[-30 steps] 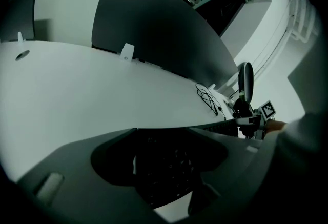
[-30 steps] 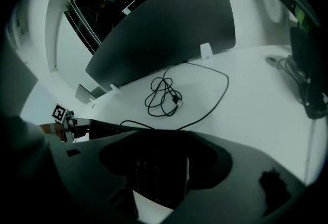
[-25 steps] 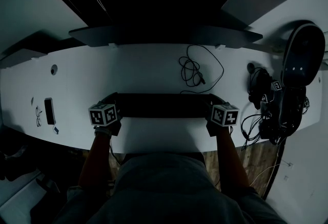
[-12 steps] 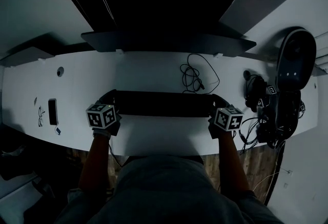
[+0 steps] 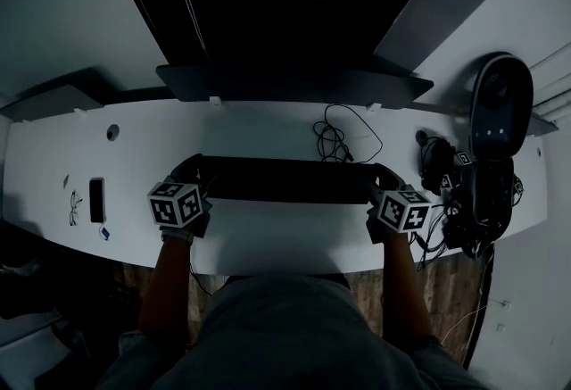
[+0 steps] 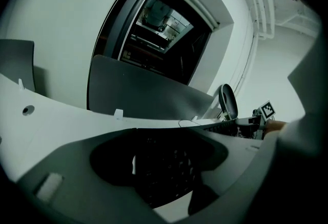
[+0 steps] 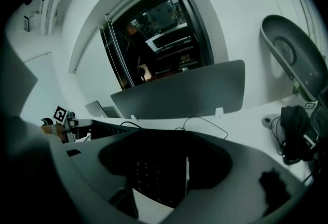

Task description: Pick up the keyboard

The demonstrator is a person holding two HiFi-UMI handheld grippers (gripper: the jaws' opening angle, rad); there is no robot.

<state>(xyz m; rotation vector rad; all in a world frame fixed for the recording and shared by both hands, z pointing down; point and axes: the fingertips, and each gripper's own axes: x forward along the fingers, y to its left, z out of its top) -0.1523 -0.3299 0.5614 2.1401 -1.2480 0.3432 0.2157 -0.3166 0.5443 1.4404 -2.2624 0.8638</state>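
Where head view looks down, keyboard (image 5: 285,180): dark, lengthwise along white worktop (image 5: 250,125), both ends hidden by grippers.
Left gripper (image 5: 196,176): own view shows jaws pinching keyboard's end, keys visible.
Right gripper (image 5: 382,181): same, opposite end.

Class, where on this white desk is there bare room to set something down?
Bare: the strip between the long black keyboard and the white desk's near edge; between keyboard and small dark rectangle. Crowded: right end, black headphones and tangled cables.
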